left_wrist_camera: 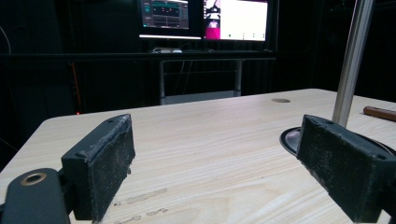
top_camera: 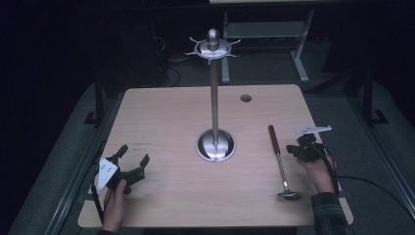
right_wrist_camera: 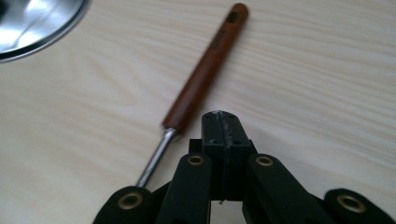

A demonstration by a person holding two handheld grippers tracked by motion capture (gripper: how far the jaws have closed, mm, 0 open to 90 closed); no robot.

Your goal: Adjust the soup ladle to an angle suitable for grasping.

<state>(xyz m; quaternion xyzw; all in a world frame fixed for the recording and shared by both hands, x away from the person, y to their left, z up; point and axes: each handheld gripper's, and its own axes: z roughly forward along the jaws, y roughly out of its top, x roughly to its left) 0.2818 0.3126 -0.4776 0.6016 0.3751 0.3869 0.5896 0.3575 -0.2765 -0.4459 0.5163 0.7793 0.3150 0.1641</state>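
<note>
A ladle with a reddish wooden handle (top_camera: 273,138) and a steel bowl (top_camera: 288,195) lies flat on the right side of the table. My right gripper (top_camera: 292,149) is just right of the handle, jaws shut with nothing between them. In the right gripper view the closed tips (right_wrist_camera: 221,124) hover just beside the handle (right_wrist_camera: 205,79), close to where it meets the metal shaft (right_wrist_camera: 156,156). My left gripper (top_camera: 133,155) rests near the table's front left, jaws wide open and holding nothing. Its two pads (left_wrist_camera: 107,161) stand far apart above bare wood.
A tall steel stand (top_camera: 214,98) with a ring of hooks (top_camera: 212,48) on top rises from a round base (top_camera: 215,145) at mid-table. Its pole (left_wrist_camera: 352,60) and base (right_wrist_camera: 32,23) also show from the grippers. A cable hole (top_camera: 245,98) lies at the back right.
</note>
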